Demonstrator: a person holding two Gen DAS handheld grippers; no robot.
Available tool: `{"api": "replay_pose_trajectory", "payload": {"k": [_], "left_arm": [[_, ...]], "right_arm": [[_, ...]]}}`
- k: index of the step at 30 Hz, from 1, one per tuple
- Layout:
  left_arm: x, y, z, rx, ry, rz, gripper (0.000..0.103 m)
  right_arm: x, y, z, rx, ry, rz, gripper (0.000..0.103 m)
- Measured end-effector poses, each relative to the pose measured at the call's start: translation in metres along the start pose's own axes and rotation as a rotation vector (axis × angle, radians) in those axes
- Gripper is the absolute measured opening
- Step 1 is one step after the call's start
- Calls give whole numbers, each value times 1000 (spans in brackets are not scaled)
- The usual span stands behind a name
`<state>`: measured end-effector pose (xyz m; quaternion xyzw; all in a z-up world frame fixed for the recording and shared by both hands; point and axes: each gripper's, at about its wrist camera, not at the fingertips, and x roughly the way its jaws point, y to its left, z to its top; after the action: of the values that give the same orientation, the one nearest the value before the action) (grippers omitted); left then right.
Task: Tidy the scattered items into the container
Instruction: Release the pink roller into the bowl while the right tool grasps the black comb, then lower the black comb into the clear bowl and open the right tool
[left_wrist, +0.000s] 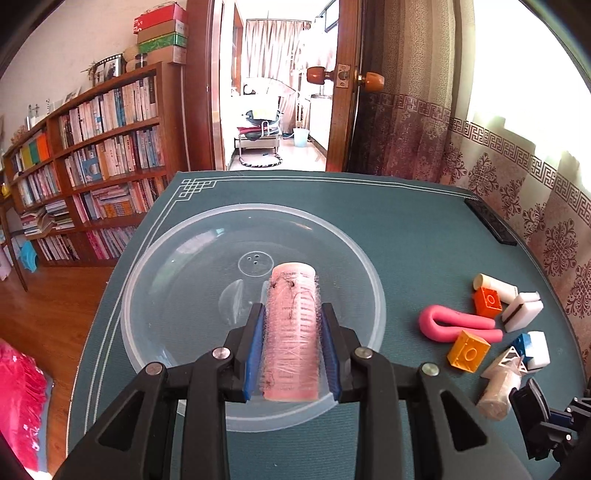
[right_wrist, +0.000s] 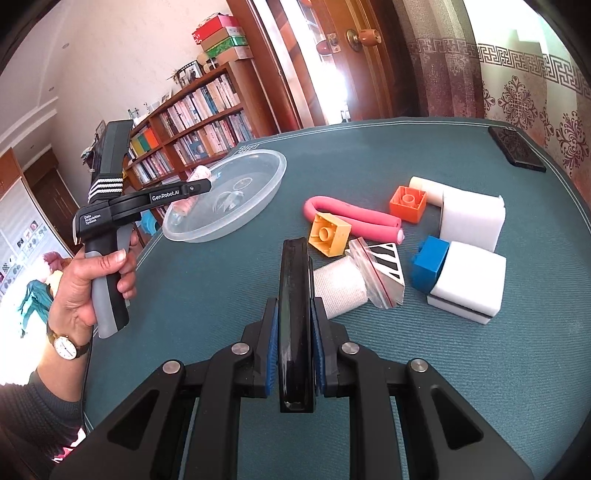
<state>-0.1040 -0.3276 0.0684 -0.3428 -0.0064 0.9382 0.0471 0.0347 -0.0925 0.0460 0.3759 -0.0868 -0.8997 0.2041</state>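
Left wrist: pink hair roller (left_wrist: 292, 332) lengthwise between fingers (left_wrist: 255, 343), pointing forward over bowl (left_wrist: 155, 258).

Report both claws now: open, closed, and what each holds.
Left claw: closed on pink mesh hair roller.
Right claw: closed on glossy black flat bar.

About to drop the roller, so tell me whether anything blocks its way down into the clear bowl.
Nothing visible does. The left gripper holds the pink hair roller directly over the clear bowl, whose floor below looks bare. The other items lie on the table beside it.
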Motion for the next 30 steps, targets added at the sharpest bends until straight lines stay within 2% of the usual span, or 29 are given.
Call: {"api": "replay_pose_trajectory", "payload": {"k": [6, 17, 19, 21, 28, 30], "left_arm": [[17, 17, 5, -9, 18, 35, 33], [32, 24, -8, -19, 58, 3, 35], [31, 27, -9, -26, 57, 1, 40], [28, 30, -10, -34, 48, -1, 49], [10, 37, -5, -59, -14, 17, 65], [6, 41, -4, -75, -38, 39, 81]], "right_arm": [[15, 17, 11, -23, 15, 13, 18], [38, 44, 30, -45, 37, 36, 18], [42, 46, 37, -38, 34, 49, 18], [47, 48, 45, -31, 27, 63, 18], [72, 60, 80, -39, -4, 69, 18], [81, 66, 91, -48, -15, 60, 18]]}}
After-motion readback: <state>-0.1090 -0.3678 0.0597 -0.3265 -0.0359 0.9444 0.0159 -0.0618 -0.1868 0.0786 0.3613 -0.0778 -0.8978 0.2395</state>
